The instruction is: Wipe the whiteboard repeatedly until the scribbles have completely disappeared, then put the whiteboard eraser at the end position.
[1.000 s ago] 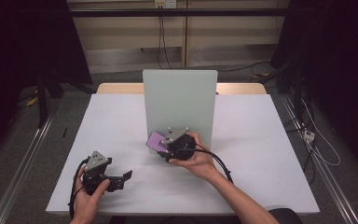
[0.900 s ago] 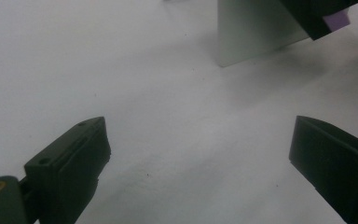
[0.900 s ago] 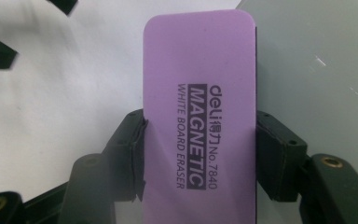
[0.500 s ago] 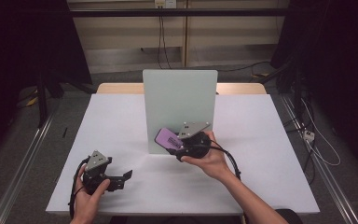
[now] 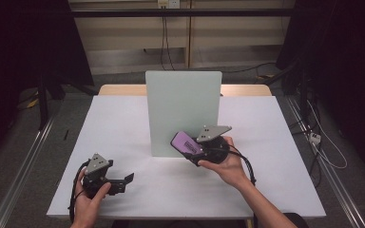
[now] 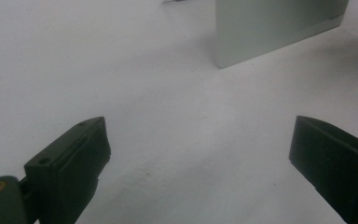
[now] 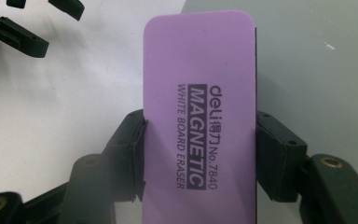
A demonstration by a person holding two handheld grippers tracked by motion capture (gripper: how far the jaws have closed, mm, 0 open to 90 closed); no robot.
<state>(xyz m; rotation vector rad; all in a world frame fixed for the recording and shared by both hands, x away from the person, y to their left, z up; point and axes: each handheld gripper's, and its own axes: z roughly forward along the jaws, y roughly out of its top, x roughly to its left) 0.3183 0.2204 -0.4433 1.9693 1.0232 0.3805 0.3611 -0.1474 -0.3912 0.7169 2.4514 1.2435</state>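
right hand-held gripper (image 5: pixel 190 151): clenched on the purple eraser (image 7: pixel 200 116), one pad on each long edge, about mid-length; held up off the bench (image 5: pixel 123 128)
eraser place: between the right jaws, its far half sticking out past the pad tips, printed face toward the gripper's camera; just in front of the pale upright board (image 5: pixel 183 111), contact with it cannot be told
eraser handling: judged light, a foam-like block with a dark backing layer along one edge, print reads magnetic whiteboard eraser; likely gives a little under the pads, so not fragile, not slippery
grip point: long edges are the right place, narrow enough for the jaws and leaves the wiping face free; a hold nearer the middle of its length would cut any tilt when it is pressed on the board
risk: magnetic backing may snap toward the board if the board is steel and twist in the pads; go in square
left hand-held gripper (image 6: pixel 200 154): released, jaws wide, nothing between them; low over the bench, off to the left of the right one and well apart from it
board from left gripper: ahead and to its right, bottom corner standing on the bench
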